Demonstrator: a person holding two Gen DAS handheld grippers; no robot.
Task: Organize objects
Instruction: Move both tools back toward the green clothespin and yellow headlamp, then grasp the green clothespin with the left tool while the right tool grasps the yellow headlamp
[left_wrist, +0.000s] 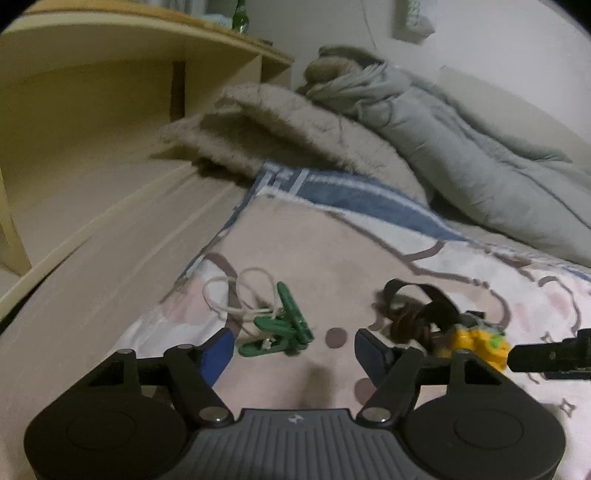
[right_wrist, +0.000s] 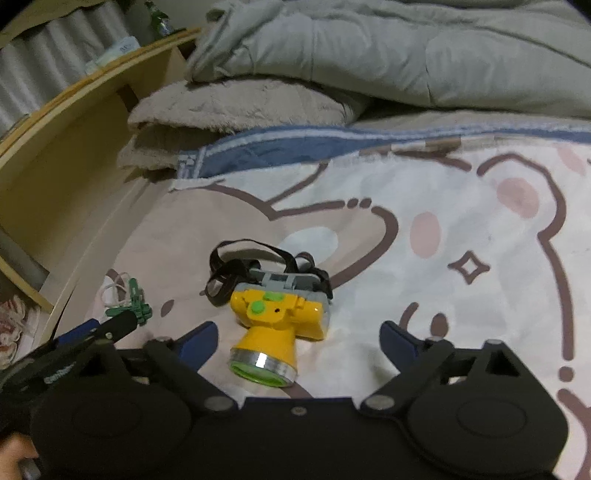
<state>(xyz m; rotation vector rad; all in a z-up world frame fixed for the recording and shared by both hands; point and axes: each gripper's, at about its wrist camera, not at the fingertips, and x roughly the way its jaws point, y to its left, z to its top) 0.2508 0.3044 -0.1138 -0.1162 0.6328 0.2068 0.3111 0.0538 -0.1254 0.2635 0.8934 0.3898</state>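
Your left claw (left_wrist: 293, 349) is spread wide w/ nothing in it, green clips (left_wrist: 282, 328) on white cord just ahead on the bed sheet (right_wrist: 461, 229). Right claw (right_wrist: 299, 338) also spread, empty, yellow headlamp (right_wrist: 275, 326) lying between its fingers.

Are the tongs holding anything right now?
No. Both the left tongs and right tongs are open and empty; the headlamp and clips lie on the bed.

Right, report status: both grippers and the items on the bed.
Left gripper open, empty, near green clothespins. Right gripper open, headlamp lying between its jaws, not gripped. Nothing blocking either.
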